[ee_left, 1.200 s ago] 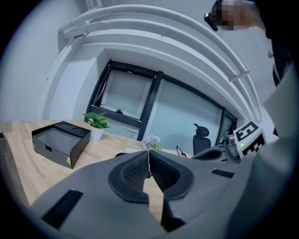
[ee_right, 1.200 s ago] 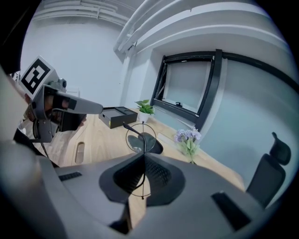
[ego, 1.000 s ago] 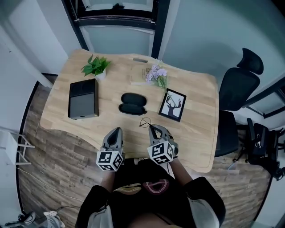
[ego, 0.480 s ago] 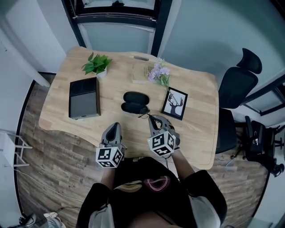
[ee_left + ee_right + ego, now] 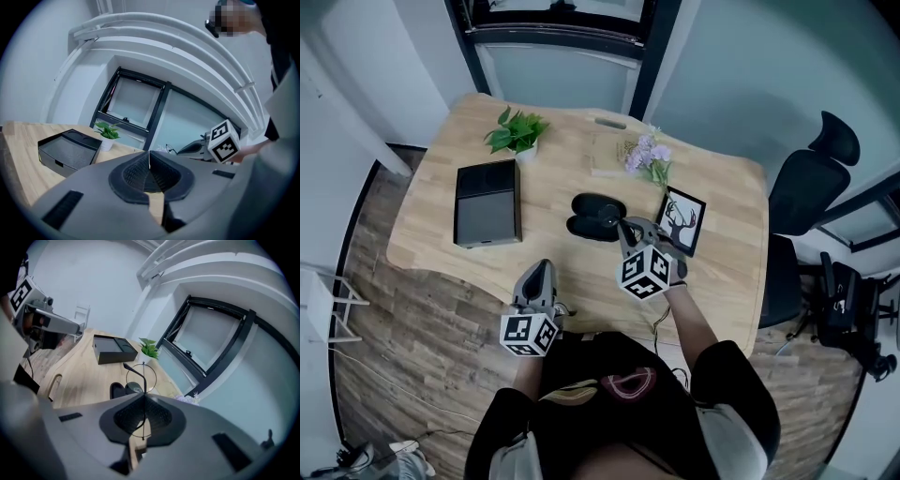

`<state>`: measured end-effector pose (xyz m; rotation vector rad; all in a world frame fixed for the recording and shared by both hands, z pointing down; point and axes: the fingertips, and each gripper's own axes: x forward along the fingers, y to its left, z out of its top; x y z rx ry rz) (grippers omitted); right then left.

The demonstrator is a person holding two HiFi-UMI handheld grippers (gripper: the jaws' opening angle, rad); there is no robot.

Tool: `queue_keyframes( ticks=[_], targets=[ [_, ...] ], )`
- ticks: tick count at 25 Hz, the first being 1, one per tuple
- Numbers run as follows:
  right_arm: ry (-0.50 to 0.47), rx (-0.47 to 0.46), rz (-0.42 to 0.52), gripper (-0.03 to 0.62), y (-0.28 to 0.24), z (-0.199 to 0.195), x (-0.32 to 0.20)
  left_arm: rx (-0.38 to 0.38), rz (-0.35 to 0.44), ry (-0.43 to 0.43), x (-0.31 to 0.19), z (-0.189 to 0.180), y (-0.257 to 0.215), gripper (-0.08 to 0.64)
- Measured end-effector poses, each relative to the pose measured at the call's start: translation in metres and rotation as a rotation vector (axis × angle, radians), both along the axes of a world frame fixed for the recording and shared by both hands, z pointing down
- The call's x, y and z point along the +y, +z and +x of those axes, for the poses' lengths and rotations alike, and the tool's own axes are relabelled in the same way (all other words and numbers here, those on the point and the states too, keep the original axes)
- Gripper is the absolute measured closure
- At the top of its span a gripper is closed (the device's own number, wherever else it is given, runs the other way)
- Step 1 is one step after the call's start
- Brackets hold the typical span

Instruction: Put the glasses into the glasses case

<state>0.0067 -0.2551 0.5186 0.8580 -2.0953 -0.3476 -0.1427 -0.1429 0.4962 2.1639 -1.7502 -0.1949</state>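
On table (image 5: pixel 553 277), glasses case (image 5: pixel 592 216) centre, box (image 5: pixel 487 202) to its left, plant (image 5: pixel 517 131) behind box, framed picture (image 5: pixel 686 217) right

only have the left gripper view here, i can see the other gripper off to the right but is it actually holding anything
observer: yes, the right gripper view shows the right gripper shut on the thin round wire-rimmed glasses.
operator: ok and where's the case, cant see it
observer: the head view shows the black oval glasses case lying open on the light wooden table, its two halves side by side.
operator: how near are the glasses to it
observer: in the head view they hang at the case's right end, beside the framed black-and-white deer picture.
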Motion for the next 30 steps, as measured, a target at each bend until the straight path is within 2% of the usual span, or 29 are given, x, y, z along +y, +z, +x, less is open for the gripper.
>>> queue_keyframes(
  ticks=[2,11,16,26,30],
  targets=[
    [-0.004,0.02,-0.001,0.578,0.002,-0.003,-0.01,0.02,0.019,-0.006,0.003,-0.005,-0.003,0.541],
    [-0.051,0.115,-0.012,0.578,0.028,-0.024,-0.04,-0.018,0.009,-0.052,0.007,-0.03,0.0,0.541],
    [-0.071,0.141,-0.025,0.578,0.037,-0.036,-0.048,-0.01,0.002,-0.084,0.004,-0.041,0.003,0.541],
    [-0.092,0.184,-0.071,0.578,0.063,-0.042,-0.064,-0.017,0.016,-0.049,-0.013,-0.037,0.001,0.541],
    [-0.094,0.193,-0.093,0.578,0.075,-0.041,-0.066,0.009,0.014,-0.047,-0.015,-0.038,0.002,0.541]
  ],
)
